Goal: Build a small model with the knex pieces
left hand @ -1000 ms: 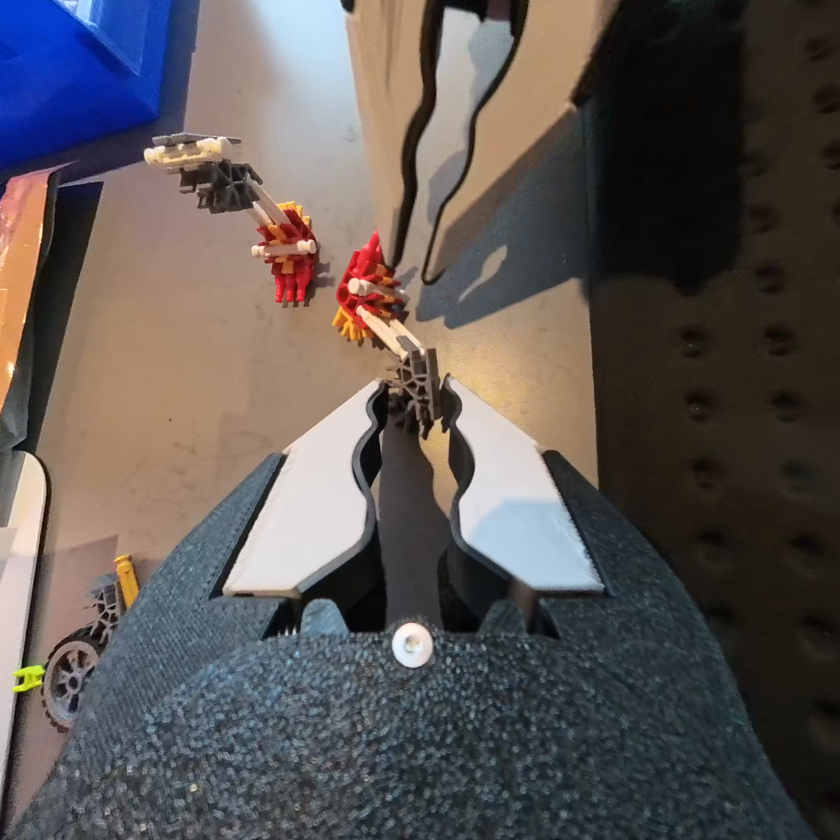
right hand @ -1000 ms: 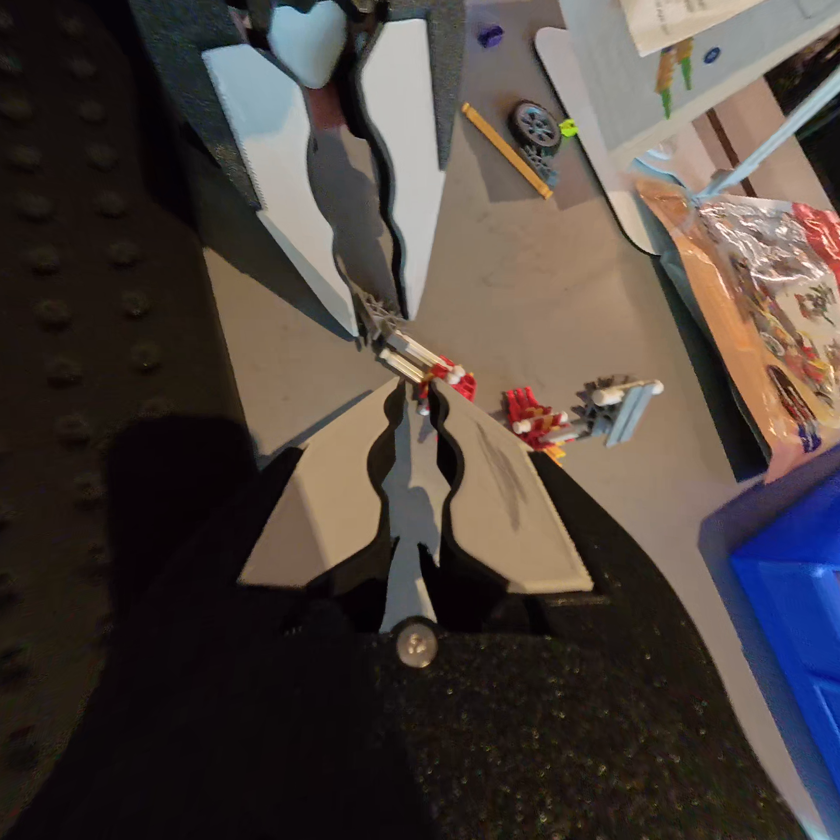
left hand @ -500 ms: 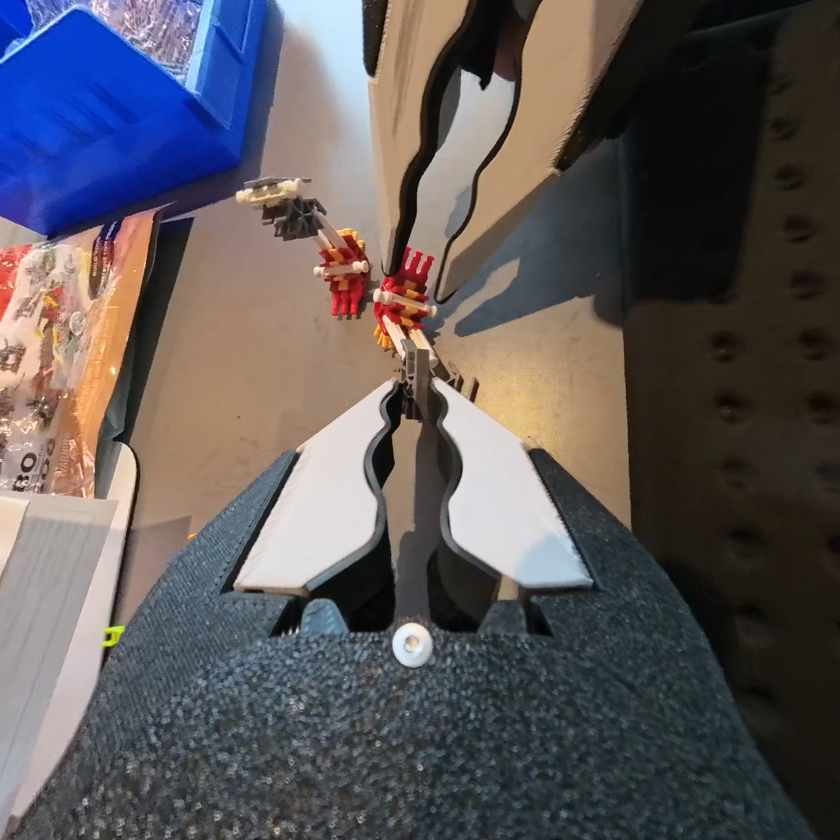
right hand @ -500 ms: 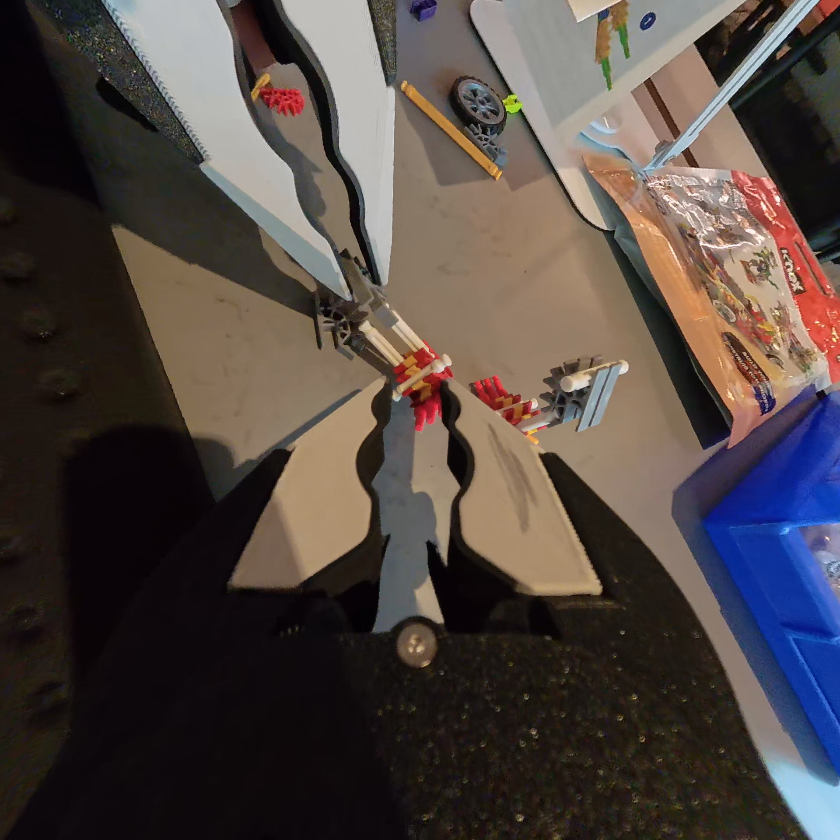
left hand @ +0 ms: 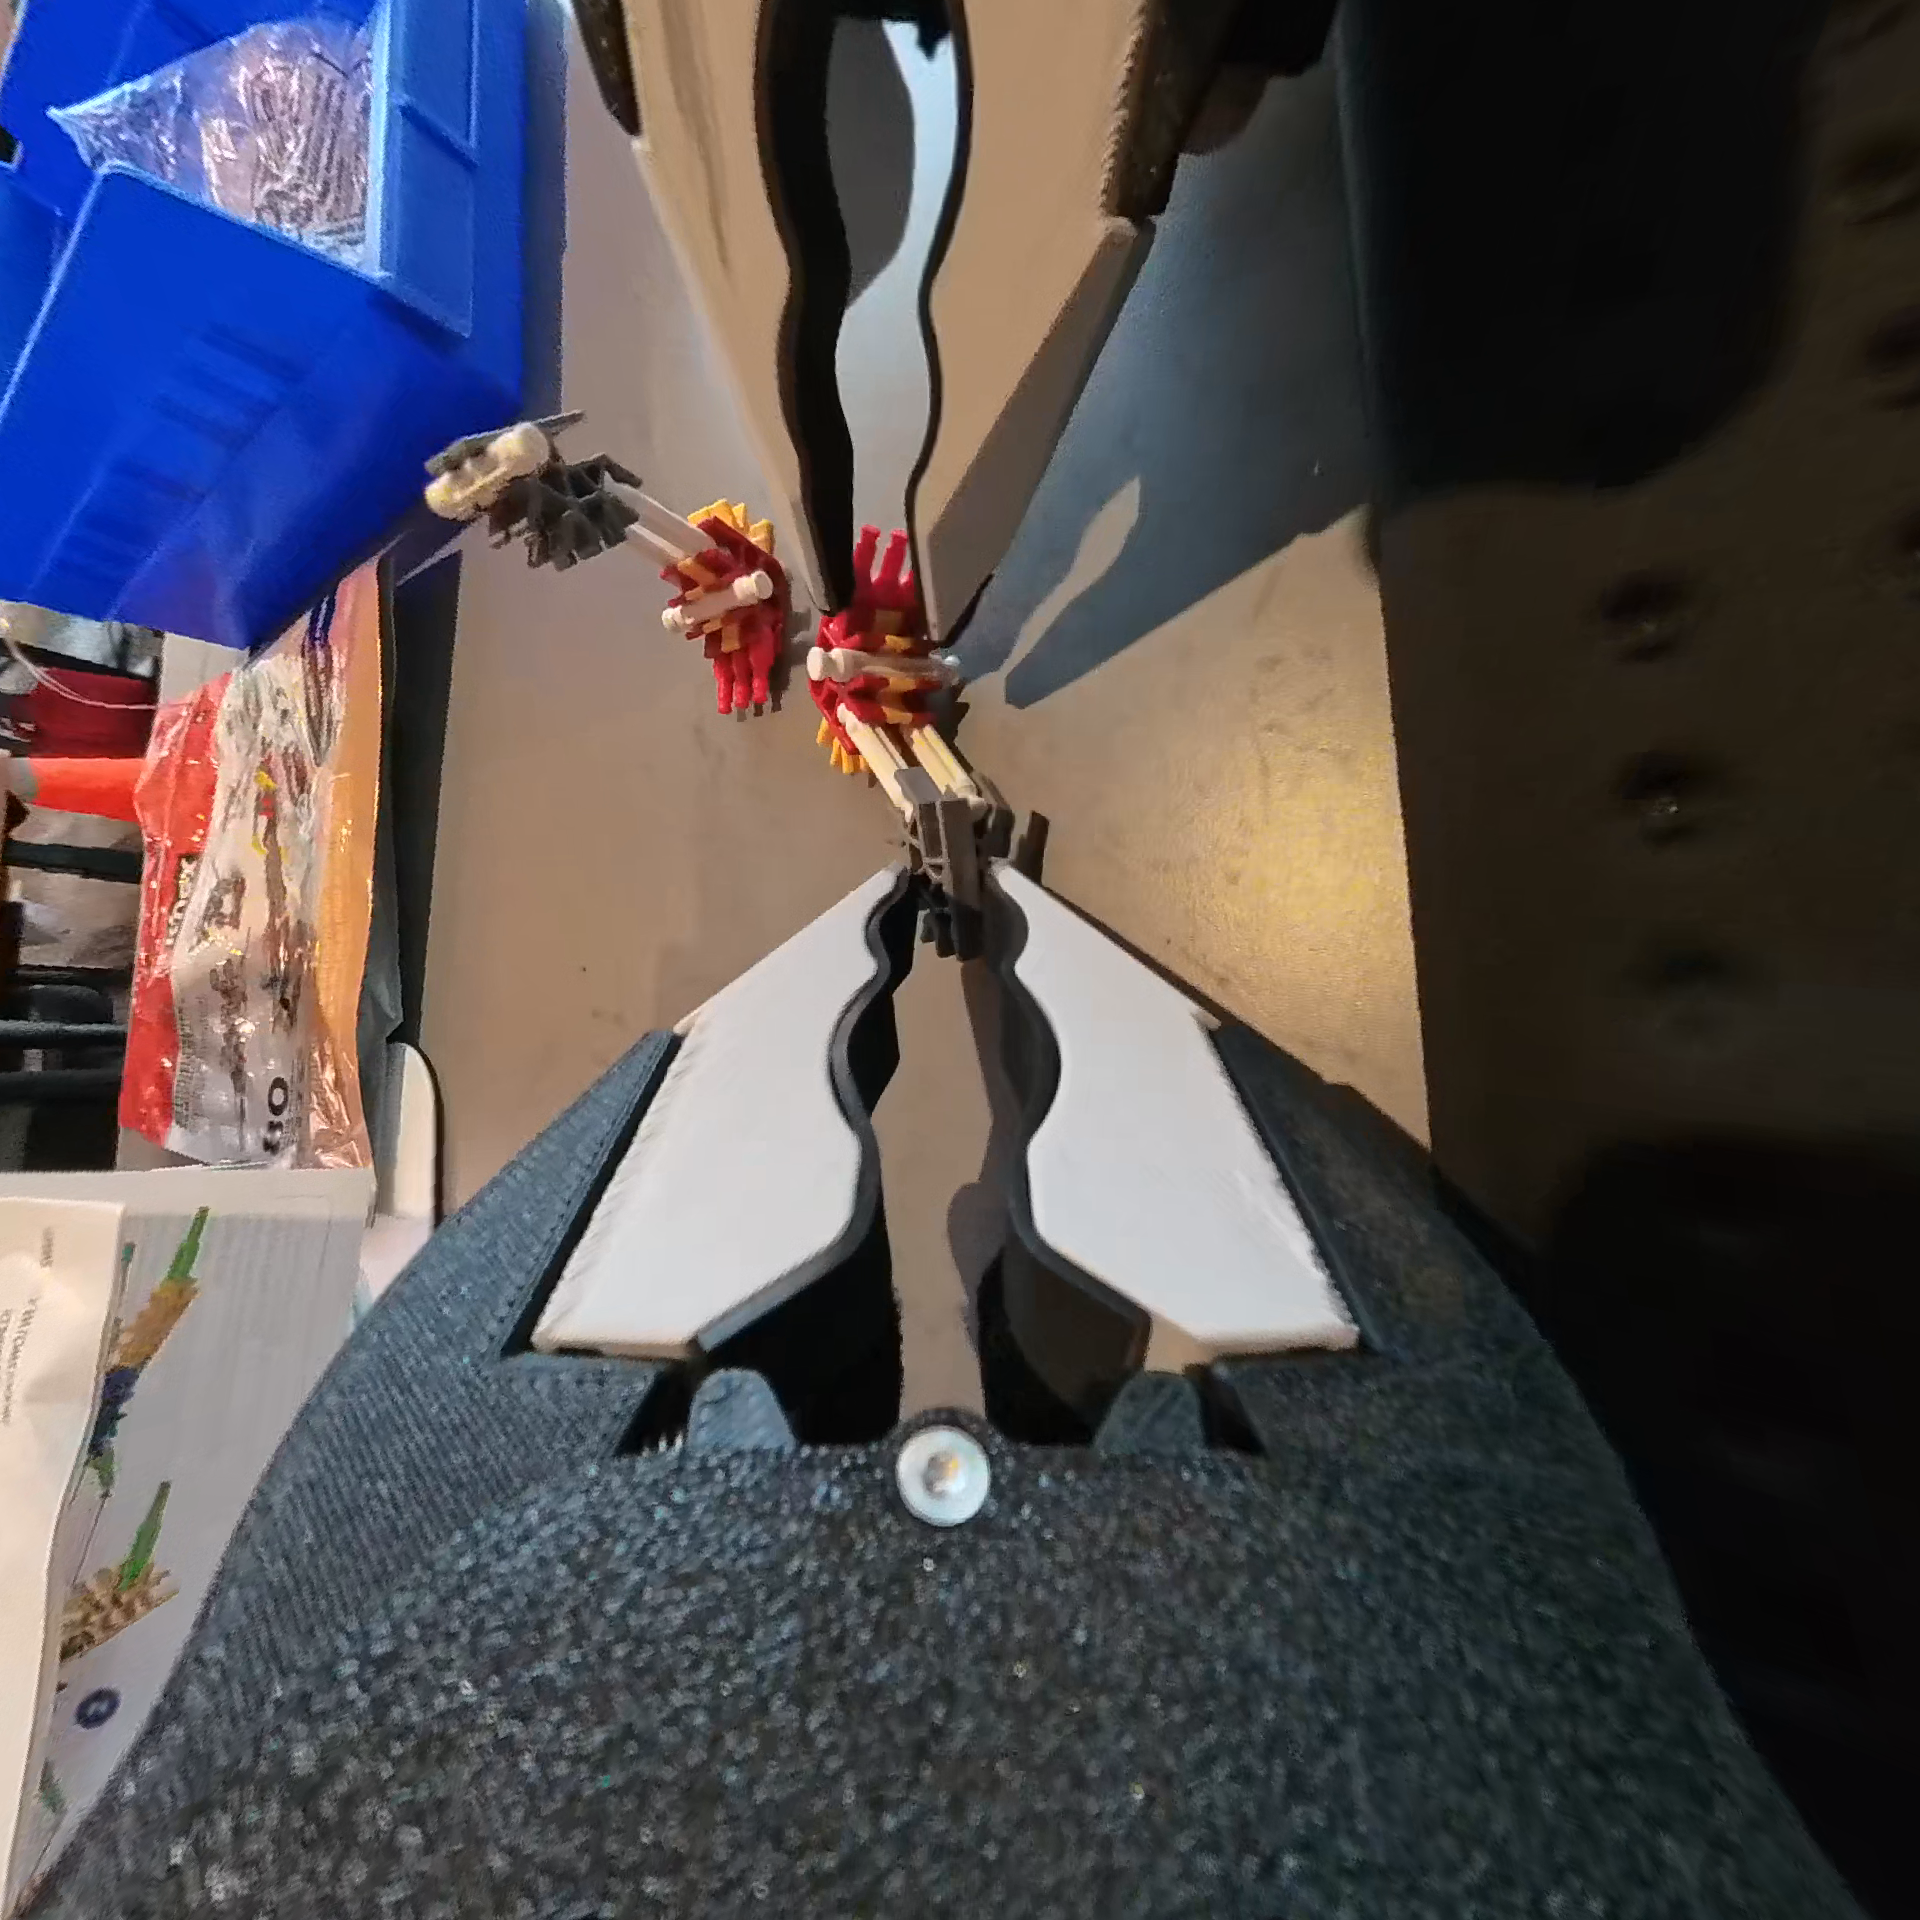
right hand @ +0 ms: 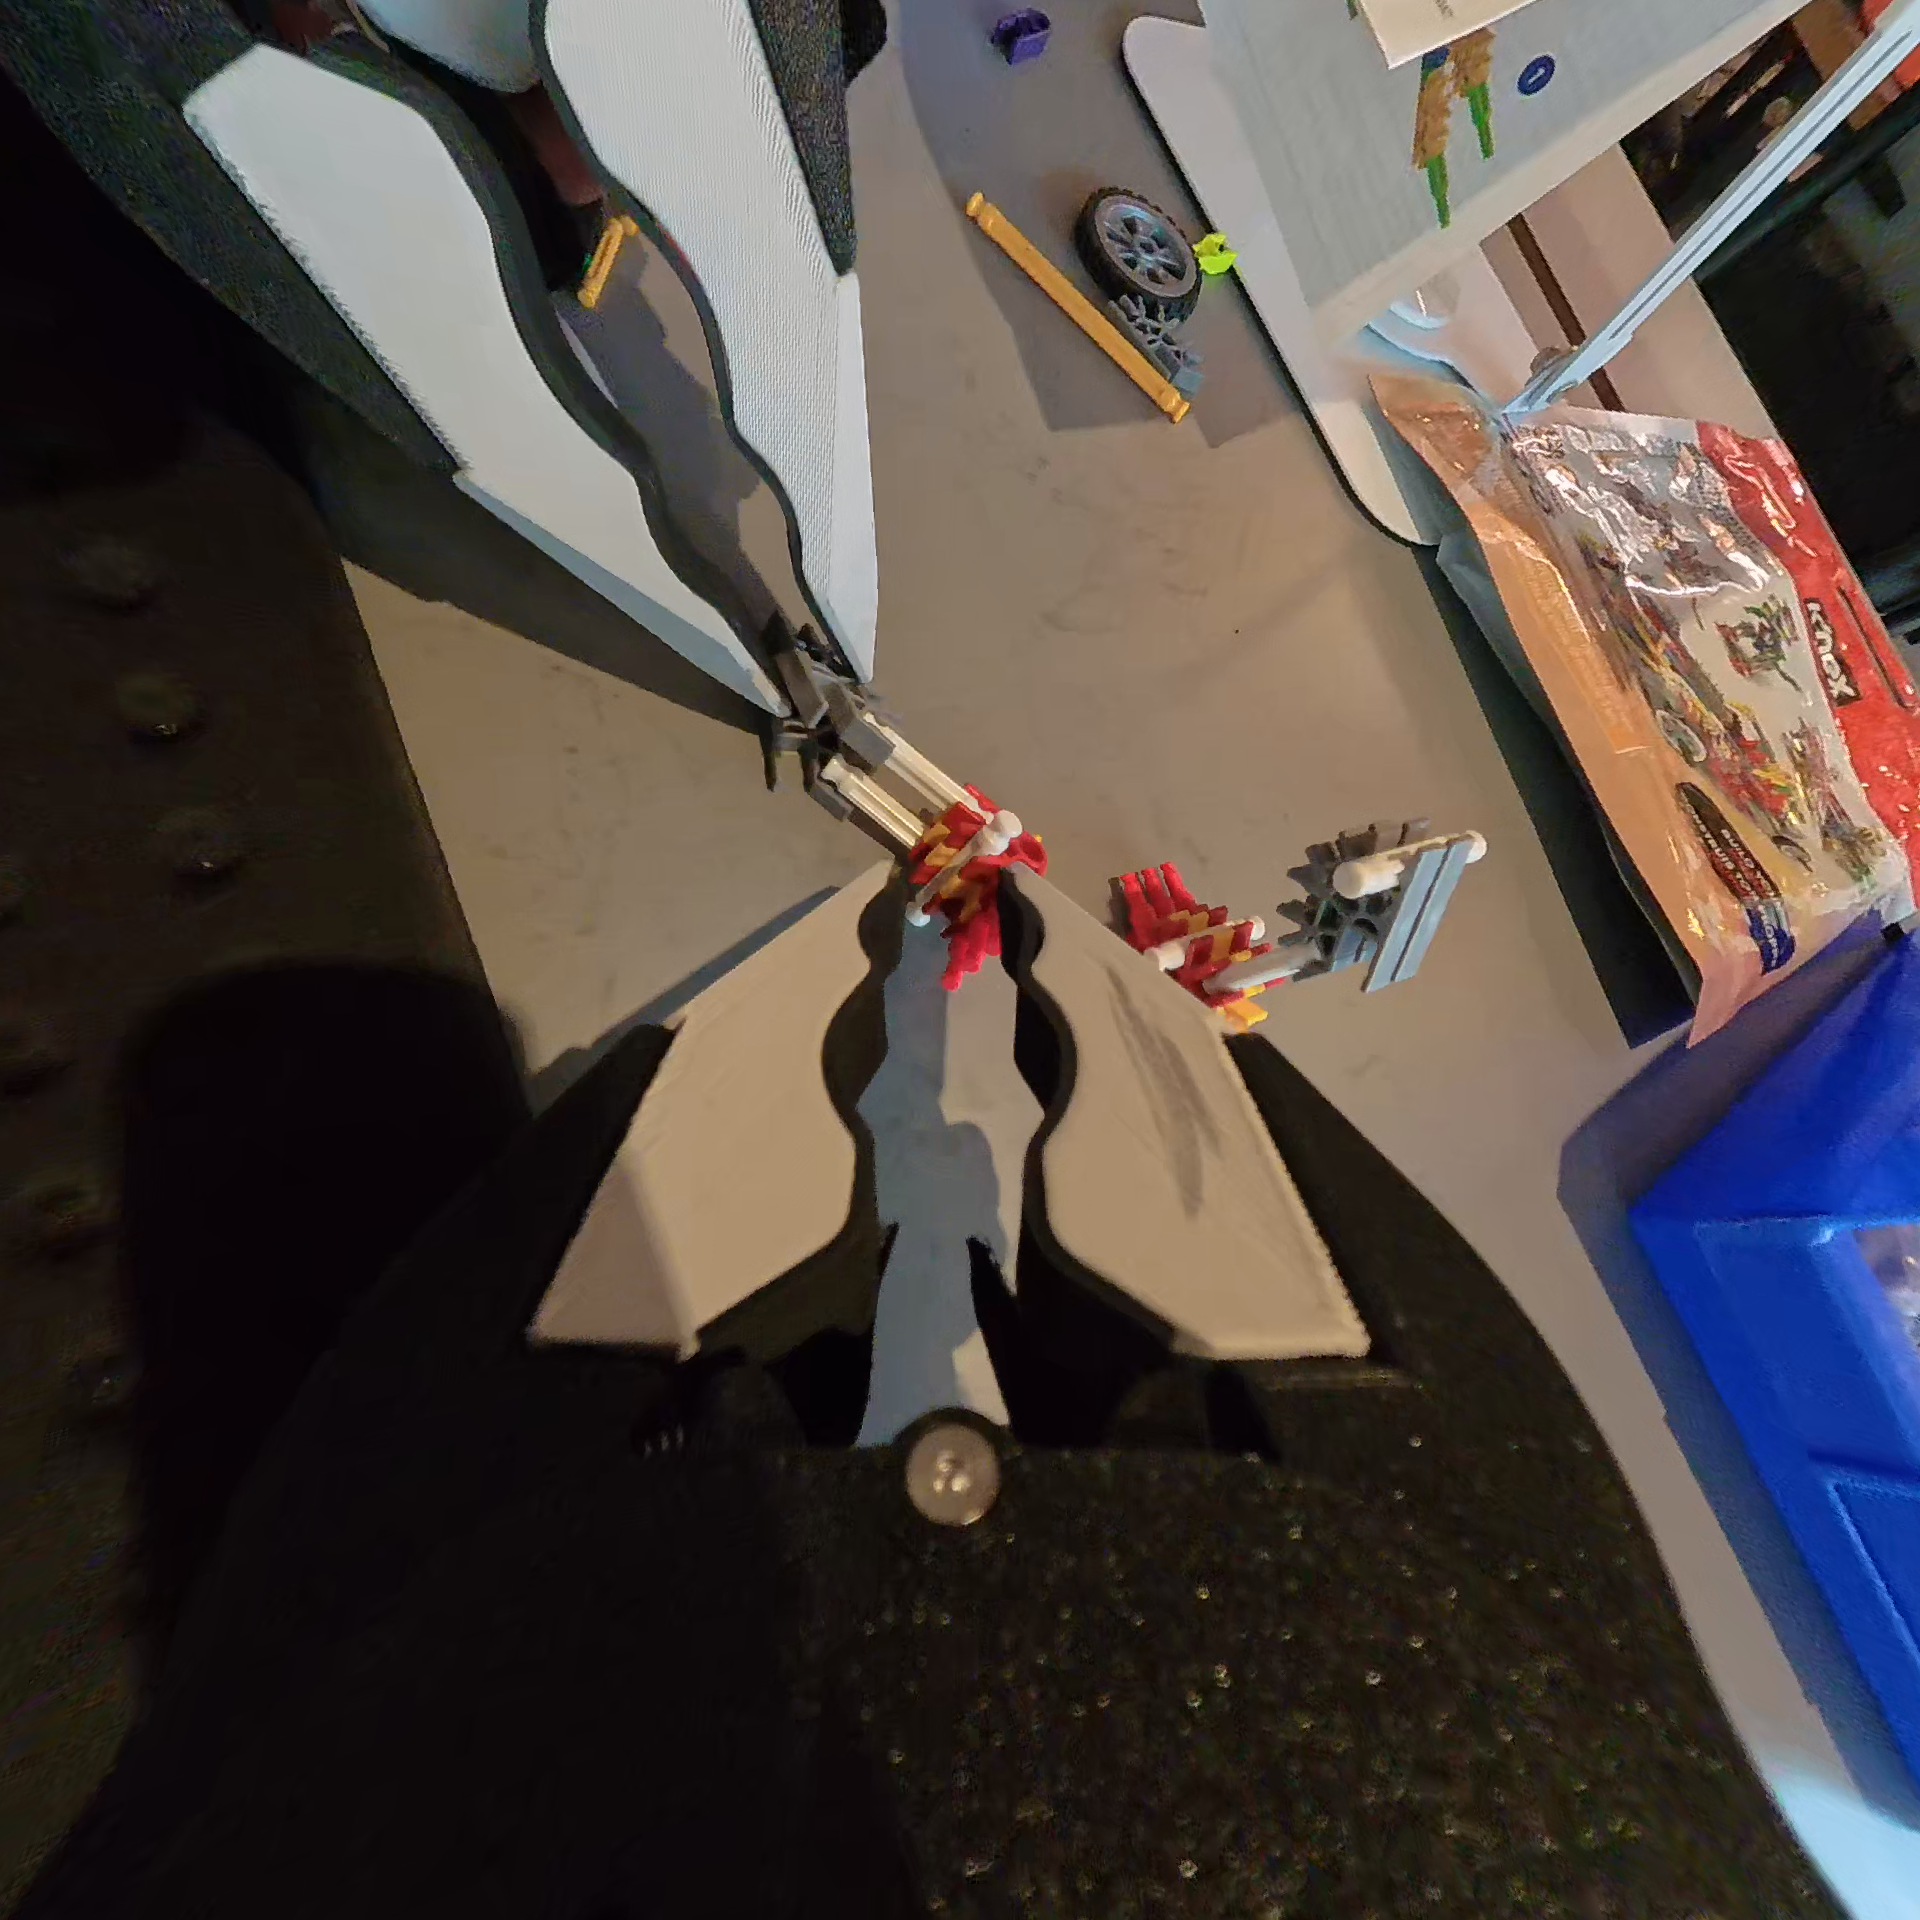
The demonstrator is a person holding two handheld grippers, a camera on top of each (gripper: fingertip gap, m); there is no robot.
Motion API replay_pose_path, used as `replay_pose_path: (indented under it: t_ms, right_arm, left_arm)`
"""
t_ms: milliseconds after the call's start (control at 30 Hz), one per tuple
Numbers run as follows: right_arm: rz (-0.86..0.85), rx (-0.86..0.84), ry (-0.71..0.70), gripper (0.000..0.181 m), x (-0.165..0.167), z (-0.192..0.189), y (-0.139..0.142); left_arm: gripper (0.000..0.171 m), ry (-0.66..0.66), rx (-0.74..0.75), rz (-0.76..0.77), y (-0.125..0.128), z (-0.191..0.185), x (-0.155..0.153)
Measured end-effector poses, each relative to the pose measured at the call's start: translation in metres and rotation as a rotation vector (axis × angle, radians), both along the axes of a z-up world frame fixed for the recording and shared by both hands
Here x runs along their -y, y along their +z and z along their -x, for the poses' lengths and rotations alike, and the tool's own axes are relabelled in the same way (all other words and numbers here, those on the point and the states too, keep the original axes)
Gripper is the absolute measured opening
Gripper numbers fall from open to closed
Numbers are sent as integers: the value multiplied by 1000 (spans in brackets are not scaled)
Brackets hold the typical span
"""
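between the two grippers, a small construction-toy assembly (right hand: 914, 821) is held just above the grey tabletop (right hand: 1091, 623), one end to each tool. the left gripper (left hand: 951, 878) has its jaws nearly shut on the dark grey connector (left hand: 951, 857) at one end, and the right gripper (right hand: 961, 899) is pinched almost closed around the red and yellow connector cluster (right hand: 971, 873) at the other, so the white rods (right hand: 883, 795) bridge the gap between them. gripping both ends likely keeps the piece from twisting. just beside it a second matching assembly (right hand: 1288, 914) lies loose on the tabletop, its red cluster near the held one but apart from it. farther off sit a blue bin (left hand: 239, 343), a printed parts bag (right hand: 1683, 665), a wheel (right hand: 1138, 249) touching a yellow rod (right hand: 1070, 301), and an instruction sheet (left hand: 94, 1455).
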State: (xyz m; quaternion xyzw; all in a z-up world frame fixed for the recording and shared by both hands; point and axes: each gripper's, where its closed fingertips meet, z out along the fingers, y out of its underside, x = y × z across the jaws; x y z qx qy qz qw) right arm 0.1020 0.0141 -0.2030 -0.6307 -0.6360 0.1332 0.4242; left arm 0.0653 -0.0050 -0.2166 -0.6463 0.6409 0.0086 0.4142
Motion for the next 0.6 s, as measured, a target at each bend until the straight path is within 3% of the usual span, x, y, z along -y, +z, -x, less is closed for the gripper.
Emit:
replay_pose_path:
  t_ms: [433,600]
  right_arm:
    - [-25,-33,44,17,10,5,9]
    - [-5,10,92,17,20,11,-2]
  left_arm:
    - [8,9,-17,-21,-1,0,-3]
    - [8,4,-23,-28,-1,-2,-4]
